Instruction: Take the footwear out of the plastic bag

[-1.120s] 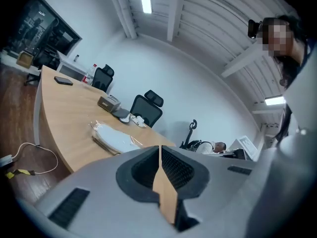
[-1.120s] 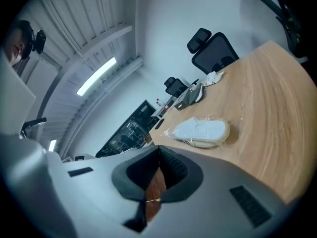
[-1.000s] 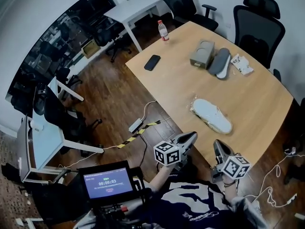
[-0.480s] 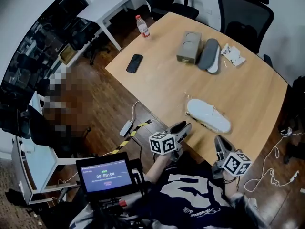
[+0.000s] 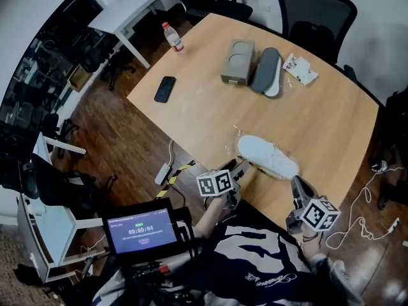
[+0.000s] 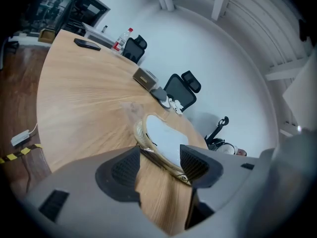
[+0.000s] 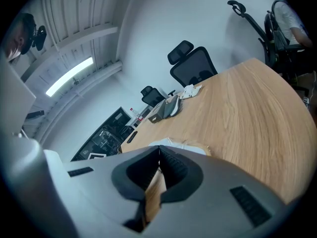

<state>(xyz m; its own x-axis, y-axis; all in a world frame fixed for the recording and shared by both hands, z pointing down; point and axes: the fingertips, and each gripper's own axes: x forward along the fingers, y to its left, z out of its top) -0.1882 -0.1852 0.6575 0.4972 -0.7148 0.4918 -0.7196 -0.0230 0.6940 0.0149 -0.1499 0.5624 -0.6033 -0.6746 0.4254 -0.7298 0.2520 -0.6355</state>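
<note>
Left gripper (image 5: 241, 169), at 6 o'clock on the wooden table (image 5: 331, 116) in the head view, has its jaws opening; its own view shows both dark pads clear of everything, with bare wood in the gap and the shoe (image 5: 268, 156) just ahead of the tips. That white shoe lies on its side inside a clear, crinkled plastic bag (image 5: 237, 134) near the table's close edge, and the left gripper's tips come almost to the end of it at 7 o'clock. The right gripper (image 5: 298, 185) hangs off the table edge at 5 o'clock of the shoe, its jaws pressed together on nothing. Each gripper carries a cube of black-and-white square markers. At 12 o'clock across the table stand a grey cardboard box (image 5: 237, 62), a dark grey sole-shaped piece (image 5: 266, 71) just beside it, and a crumpled white packet (image 5: 299, 69). A black phone (image 5: 164, 88) lies at 10 o'clock, and a clear bottle (image 5: 171, 37) with a red label, its print too small to read, stands at 11 o'clock. A small screen (image 5: 141, 229) at 7 o'clock of the person reads 00:00:04. Script lettering on the person's dark shirt (image 5: 255, 260) cannot be made out.
</note>
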